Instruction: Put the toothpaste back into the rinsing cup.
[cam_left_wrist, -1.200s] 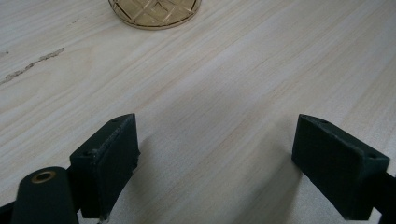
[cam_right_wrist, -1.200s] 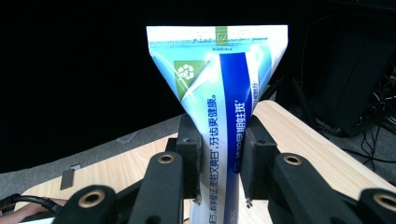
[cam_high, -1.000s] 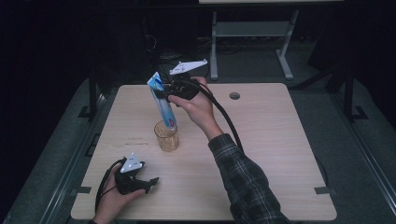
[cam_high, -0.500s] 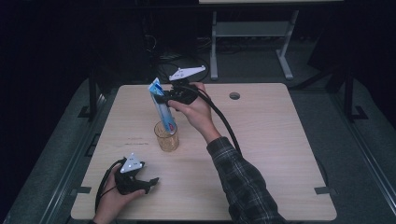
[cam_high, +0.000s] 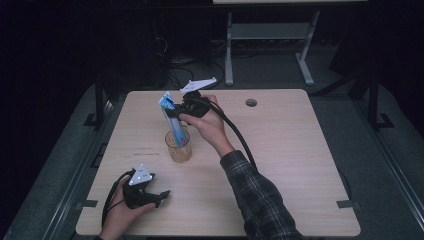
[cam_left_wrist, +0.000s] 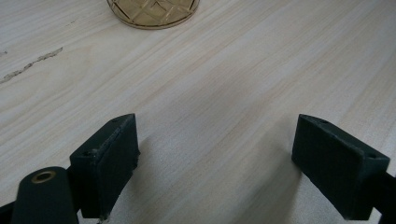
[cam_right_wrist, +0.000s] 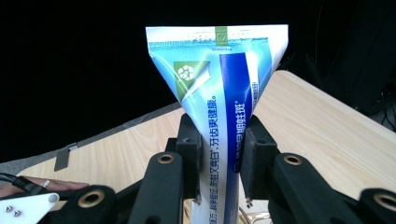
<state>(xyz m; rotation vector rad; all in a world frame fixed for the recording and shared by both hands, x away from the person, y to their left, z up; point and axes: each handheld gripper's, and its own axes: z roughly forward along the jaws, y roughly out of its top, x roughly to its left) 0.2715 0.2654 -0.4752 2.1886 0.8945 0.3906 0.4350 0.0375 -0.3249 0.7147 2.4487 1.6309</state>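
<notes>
Toothpaste tube (cam_high: 174, 121) in amber glass (cam_high: 179, 146)

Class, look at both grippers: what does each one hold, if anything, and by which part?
The right gripper clamps a toothpaste tube across its upper body, just below the flat crimped end. The left gripper holds nothing; its jaws stand open over the table.

Dim room, perhaps grey floor (cam_high: 320, 60)
</notes>
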